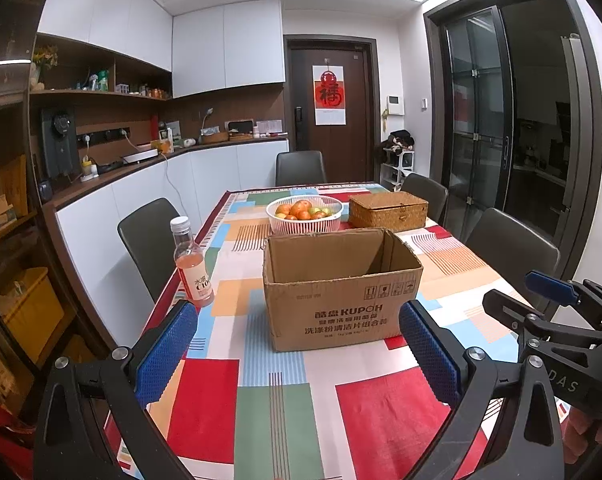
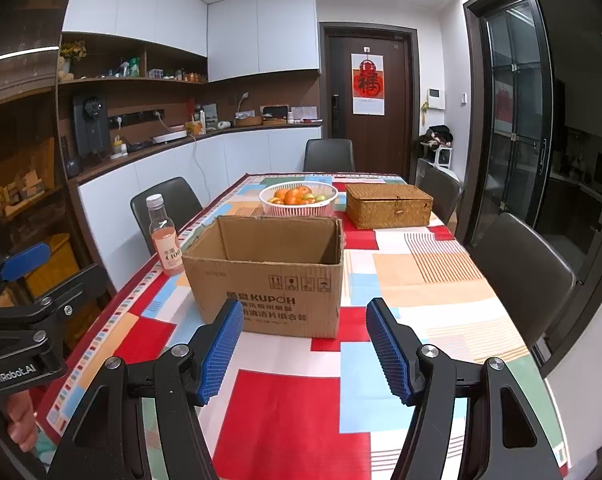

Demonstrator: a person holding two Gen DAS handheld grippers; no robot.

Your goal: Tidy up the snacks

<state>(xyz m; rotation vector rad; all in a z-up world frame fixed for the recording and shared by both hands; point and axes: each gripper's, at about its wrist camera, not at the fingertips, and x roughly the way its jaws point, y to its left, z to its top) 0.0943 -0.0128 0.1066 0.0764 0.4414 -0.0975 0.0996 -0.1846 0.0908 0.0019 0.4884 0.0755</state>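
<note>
The cardboard box [image 1: 341, 292] stood open-topped near the middle of the tabletop [image 1: 285, 412], which was covered by a cloth of red, blue, green and orange blocks. Nothing could be seen inside the box from either wrist view. A bottle [image 1: 192, 266] of pink drink with a white cap stood upright to the left of the box, close to the tabletop's left edge and apart from the box. Behind the box sat a white basket [image 1: 305, 209] of oranges and other fruit, and to its right a closed wicker box [image 1: 388, 210], both well apart from the fingers.

The left gripper [image 1: 297, 350] hovered over the near part of the tabletop with its blue fingers [image 1: 167, 354] spread wide and nothing between them; the box lay just beyond their tips. The right gripper [image 2: 304, 350] was likewise released, its fingers [image 2: 220, 354] parted and empty, aimed at the front face of the box. Each gripper showed at the edge of the other's view, side by side. Dark chairs [image 1: 513, 248] ringed the tabletop.
</note>
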